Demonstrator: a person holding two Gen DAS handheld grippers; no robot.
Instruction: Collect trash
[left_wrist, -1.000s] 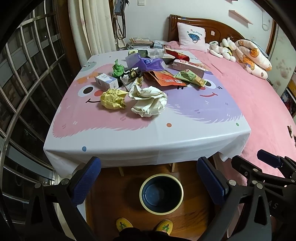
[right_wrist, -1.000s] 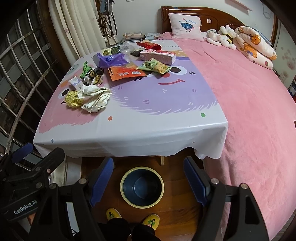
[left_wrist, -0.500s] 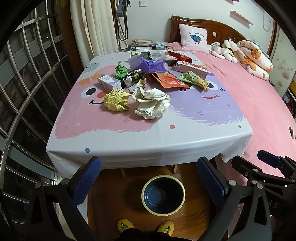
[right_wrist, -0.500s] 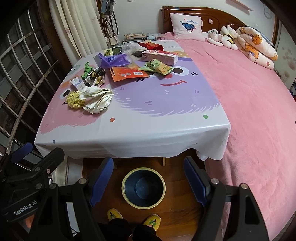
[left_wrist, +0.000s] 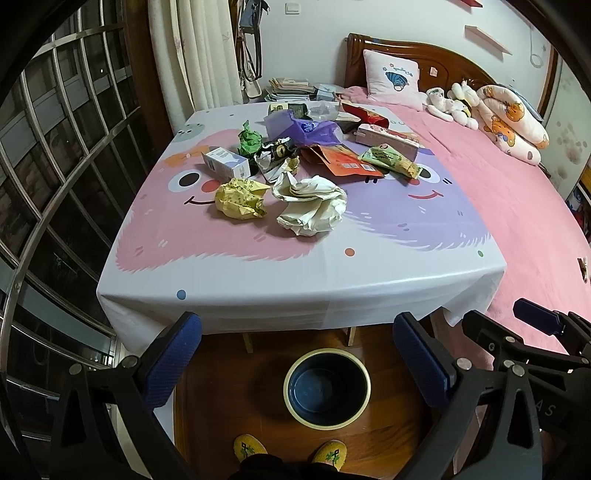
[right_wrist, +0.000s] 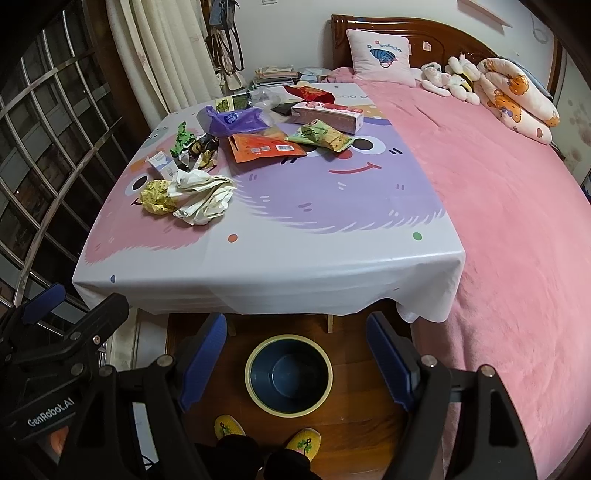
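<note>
As the cameras tilt up over the last second, more of the tabletop (left_wrist: 258, 273) fills the frame and the bin (left_wrist: 327, 387) slips lower, so this looks like the opening reach. Nothing collected: the bin looks bare, though its bottom is dim. Left tongs (left_wrist: 295, 362) and right tongs (right_wrist: 295, 365) both gape wide, holding nothing. The trash sits mid-tabletop toward the left, the crumpled white paper (left_wrist: 312, 208) nearest, the yellow wad (left_wrist: 240, 197) touching its left. Only the right view shows the left gripper's body down at near left.
</note>
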